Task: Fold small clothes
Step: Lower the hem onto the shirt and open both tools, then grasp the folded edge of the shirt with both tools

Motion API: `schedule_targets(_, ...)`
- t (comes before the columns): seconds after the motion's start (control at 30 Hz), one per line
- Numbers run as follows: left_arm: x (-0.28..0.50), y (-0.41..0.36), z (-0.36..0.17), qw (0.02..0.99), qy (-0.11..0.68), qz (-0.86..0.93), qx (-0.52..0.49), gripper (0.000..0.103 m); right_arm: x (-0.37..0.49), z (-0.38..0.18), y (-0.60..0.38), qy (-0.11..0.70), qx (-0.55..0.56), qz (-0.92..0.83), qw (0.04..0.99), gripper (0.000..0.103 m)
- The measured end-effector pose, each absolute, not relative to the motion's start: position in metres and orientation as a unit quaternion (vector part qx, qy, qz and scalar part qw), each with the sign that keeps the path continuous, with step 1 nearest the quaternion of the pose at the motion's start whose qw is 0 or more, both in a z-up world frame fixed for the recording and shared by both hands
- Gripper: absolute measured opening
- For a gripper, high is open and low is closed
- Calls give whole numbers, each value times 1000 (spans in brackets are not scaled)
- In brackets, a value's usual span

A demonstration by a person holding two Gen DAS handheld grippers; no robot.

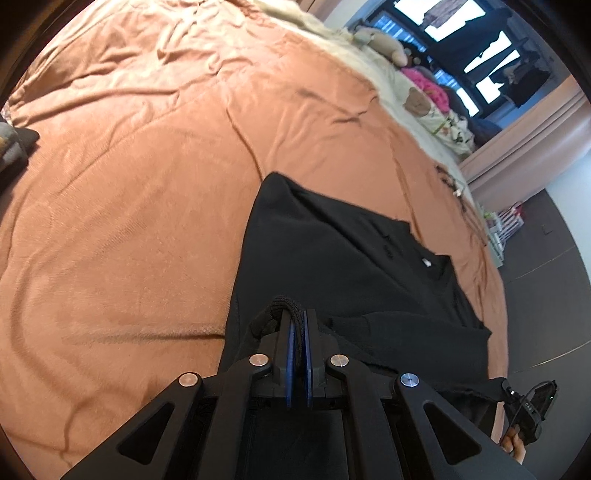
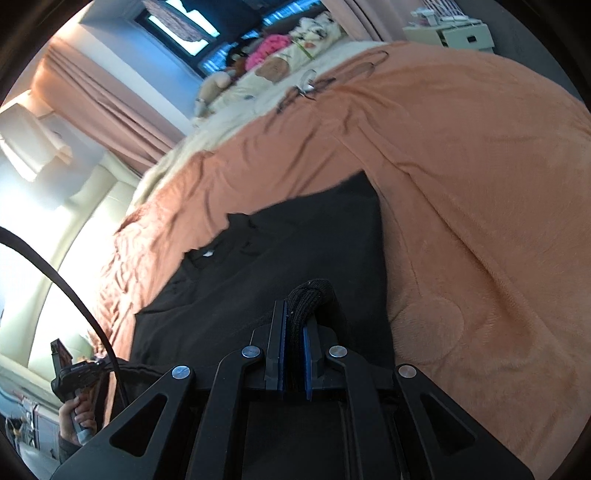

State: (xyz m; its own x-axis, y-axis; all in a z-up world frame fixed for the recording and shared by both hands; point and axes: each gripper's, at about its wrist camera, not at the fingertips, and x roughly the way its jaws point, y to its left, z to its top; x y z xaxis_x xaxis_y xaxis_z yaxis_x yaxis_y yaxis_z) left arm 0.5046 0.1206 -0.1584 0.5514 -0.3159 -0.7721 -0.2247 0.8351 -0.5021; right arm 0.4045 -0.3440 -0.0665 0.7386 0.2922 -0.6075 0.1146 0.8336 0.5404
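Note:
A black knitted garment [image 1: 332,251] lies spread on the orange bedspread [image 1: 129,184], its far part resting on the bed with a small white label by the neckline. My left gripper [image 1: 297,317] is shut on a bunched black ribbed edge of it. In the right wrist view the same black garment [image 2: 280,240] stretches ahead, and my right gripper [image 2: 295,321] is shut on another ribbed edge that bulges up between the blue pads. The other hand-held gripper [image 2: 79,376] shows at the lower left there, held by a hand.
Pillows and soft toys [image 1: 421,85] lie at the bed's far end, with a pink one [image 2: 267,46] among them. Pink curtains [image 2: 92,92] hang by the window. A pale bedside cabinet [image 2: 454,35] stands past the bed. A dark cable [image 2: 74,291] arcs at the left.

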Motion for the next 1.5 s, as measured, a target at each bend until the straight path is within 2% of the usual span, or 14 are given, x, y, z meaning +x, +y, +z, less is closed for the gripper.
schedule_targets(0.1, 505, 118, -158, 832, 477, -30, -280, 9, 410, -60, -339, 369, 277, 43, 886, 6)
schedule_targets(0.13, 504, 117, -155, 834, 477, -32, -276, 19, 410, -56, -336, 371, 271, 42, 887, 8)
schedule_targets(0.17, 502, 116, -152, 837, 475, -32, -268, 35, 409, -52, -333, 372, 263, 42, 889, 10)
schedule_targets(0.2, 499, 115, -148, 843, 471, -30, -258, 43, 406, -46, -329, 370, 252, 40, 893, 19)
schedule_targets(0.23, 497, 115, -144, 847, 466, -28, -252, 56, 403, -42, -327, 366, 242, 36, 898, 39)
schedule_targets(0.27, 492, 115, -139, 853, 459, -28, -244, 62, 398, -36, -325, 359, 232, 31, 904, 52)
schedule_targets(0.3, 490, 115, -136, 856, 457, -29, -241, 62, 391, -30, -323, 346, 224, 26, 911, 72)
schedule_targets(0.33, 487, 115, -132, 858, 455, -31, -236, 63, 382, -22, -322, 326, 218, 24, 920, 80)
schedule_targets(0.37, 487, 115, -130, 859, 456, -32, -233, 64, 374, -14, -320, 310, 212, 24, 926, 81)
schedule_targets(0.8, 486, 104, -123, 879, 457, -52, -129, 65, 372, 13, -294, 346, 105, 26, 932, 82)
schedule_targets(0.87, 491, 99, -127, 879, 460, -59, -111, 65, 382, 14, -291, 352, 92, 24, 931, 80)
schedule_targets(1.0, 506, 93, -138, 872, 476, -65, -97, 63, 403, 8, -291, 373, 69, 26, 925, 64)
schedule_targets(1.3, 540, 86, -167, 859, 501, -68, -83, 57, 452, -14, -291, 409, 40, 44, 911, 54)
schedule_targets(1.5, 555, 86, -185, 847, 518, -79, -88, 43, 482, -29, -291, 426, 34, 54, 903, 53)
